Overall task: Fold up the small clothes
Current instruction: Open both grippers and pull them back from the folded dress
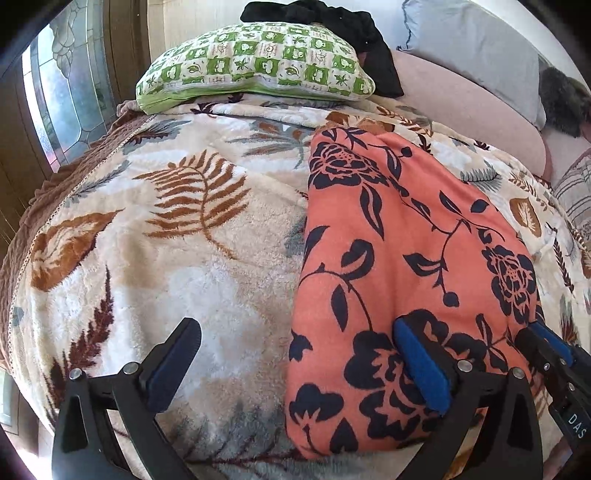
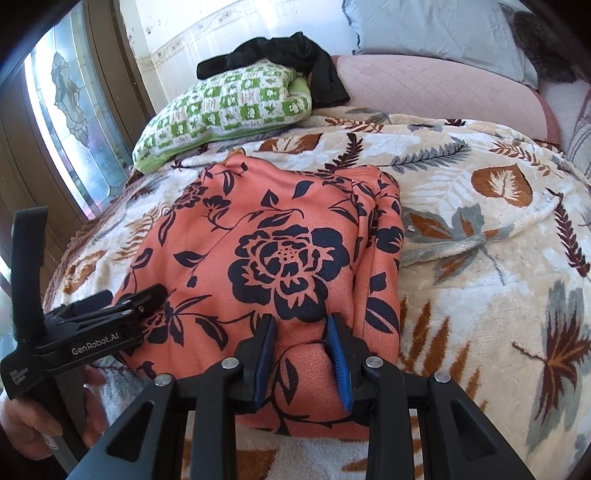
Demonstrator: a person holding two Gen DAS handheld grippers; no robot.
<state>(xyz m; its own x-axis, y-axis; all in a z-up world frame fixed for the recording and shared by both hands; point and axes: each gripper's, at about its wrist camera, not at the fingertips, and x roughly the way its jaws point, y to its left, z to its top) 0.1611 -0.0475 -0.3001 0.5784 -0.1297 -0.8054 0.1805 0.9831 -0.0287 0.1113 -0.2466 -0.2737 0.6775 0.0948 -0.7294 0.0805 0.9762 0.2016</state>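
An orange garment with a dark floral print (image 1: 399,258) lies folded into a long strip on the leaf-patterned blanket (image 1: 166,229); it also shows in the right wrist view (image 2: 280,251). My left gripper (image 1: 299,328) is open wide, one finger over the blanket and the other finger (image 1: 421,365) resting on the garment's near end. My right gripper (image 2: 301,328) straddles a bunched hump of the garment's near edge, jaws partly open with the fabric between them. The right gripper's fingers (image 1: 550,339) show at the garment's right edge in the left wrist view. The left gripper (image 2: 107,302) shows in the right wrist view at the garment's left edge.
A green-and-white checked pillow (image 1: 255,70) with black clothing (image 1: 332,22) on it lies at the far end of the bed. A pink cushion (image 2: 436,96) and a grey pillow (image 2: 436,33) lie at the far right. A stained-glass door (image 2: 70,107) stands on the left.
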